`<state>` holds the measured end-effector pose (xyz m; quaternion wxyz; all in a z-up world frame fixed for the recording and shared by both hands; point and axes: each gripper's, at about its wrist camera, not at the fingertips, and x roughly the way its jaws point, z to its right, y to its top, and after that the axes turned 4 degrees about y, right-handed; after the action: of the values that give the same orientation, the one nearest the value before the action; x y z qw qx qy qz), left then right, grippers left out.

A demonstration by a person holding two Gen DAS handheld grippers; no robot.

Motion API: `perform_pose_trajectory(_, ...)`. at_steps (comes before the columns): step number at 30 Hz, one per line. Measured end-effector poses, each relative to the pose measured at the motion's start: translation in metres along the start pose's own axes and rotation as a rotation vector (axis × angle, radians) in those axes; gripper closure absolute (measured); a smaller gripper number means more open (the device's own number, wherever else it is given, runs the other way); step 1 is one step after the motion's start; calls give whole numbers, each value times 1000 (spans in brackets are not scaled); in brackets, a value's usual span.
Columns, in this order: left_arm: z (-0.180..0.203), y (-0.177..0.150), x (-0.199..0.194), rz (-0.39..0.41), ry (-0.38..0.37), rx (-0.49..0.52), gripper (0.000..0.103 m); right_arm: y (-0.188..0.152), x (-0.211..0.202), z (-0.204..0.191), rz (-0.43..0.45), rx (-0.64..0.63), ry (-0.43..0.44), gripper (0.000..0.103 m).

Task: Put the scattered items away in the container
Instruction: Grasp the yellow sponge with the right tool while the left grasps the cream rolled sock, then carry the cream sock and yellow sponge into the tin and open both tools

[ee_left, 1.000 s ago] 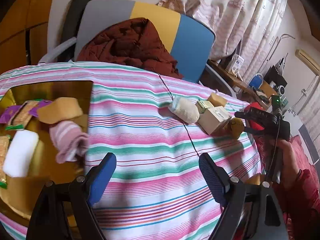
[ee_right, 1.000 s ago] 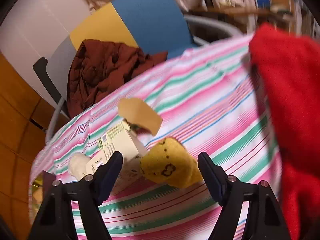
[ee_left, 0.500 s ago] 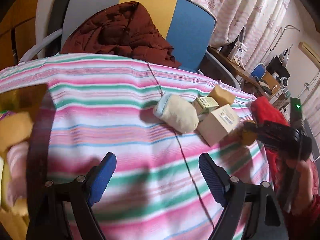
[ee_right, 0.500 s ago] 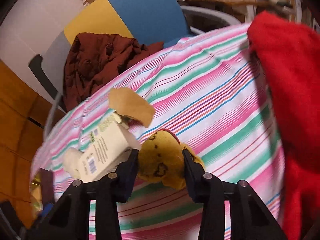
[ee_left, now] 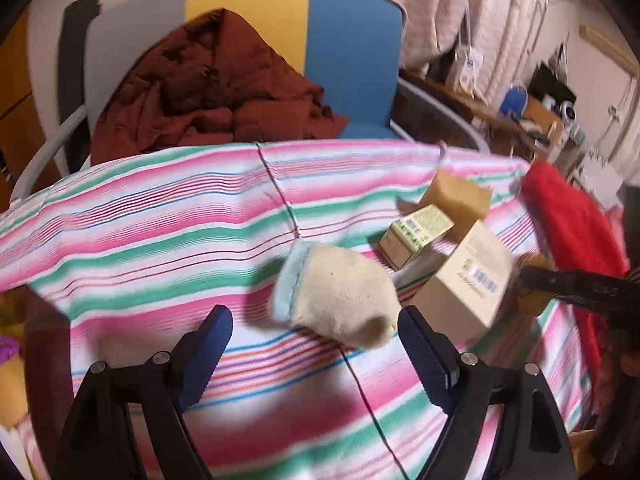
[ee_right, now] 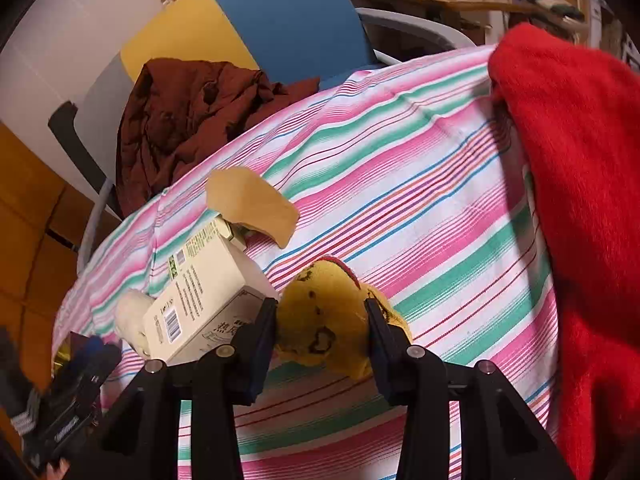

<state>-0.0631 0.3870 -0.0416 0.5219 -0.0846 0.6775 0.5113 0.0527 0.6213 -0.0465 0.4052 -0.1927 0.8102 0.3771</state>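
Right gripper (ee_right: 322, 320) jaws clamp the yellow plush (ee_right: 326, 316); left gripper (ee_left: 312, 348) jaws apart; box (ee_right: 200, 296) print unreadable

A lived-in home room is indicated by pleated curtains (ee_left: 472, 28), a striped cloth-covered table (ee_left: 160, 232), and a cluttered shelf (ee_left: 532, 120).

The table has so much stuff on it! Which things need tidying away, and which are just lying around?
To tidy:
yellow soft toy, in the right gripper
cream sock
big box
small green box
tan sponge

Just there:
brown jacket on the chair
red cloth
striped tablecloth
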Motion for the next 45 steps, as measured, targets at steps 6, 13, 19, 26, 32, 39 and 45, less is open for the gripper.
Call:
perform_pose_trajectory(6,9,9,14,31,-33,63,16,1,1,1,-2,1,1,60)
perform_pose_trajectory(13,17,-1,23,56,-47,101,29,0,5,-5,-9,-27,-14,60)
perform_pose_trajectory(19,10,-22,11,118,-42,46,33,1,4,-2,-4,-12,-6,60)
perform_pose_trajectory(26,3,-49,-11,145,-41,-7,34,3,-12,-13,85,-62,-19,60)
perform_pose_trajectory(32,-11,-72,-29,145,-55,-55,35,0,-20,-35,134,-166,-19,60)
perform_pose_trajectory(39,-26,-91,-70,188,-75,-97,36,-4,-41,-47,259,-228,-7,60)
perform_pose_trajectory(45,-39,-102,-123,298,-96,-95,36,-12,-57,-68,348,-328,17,60)
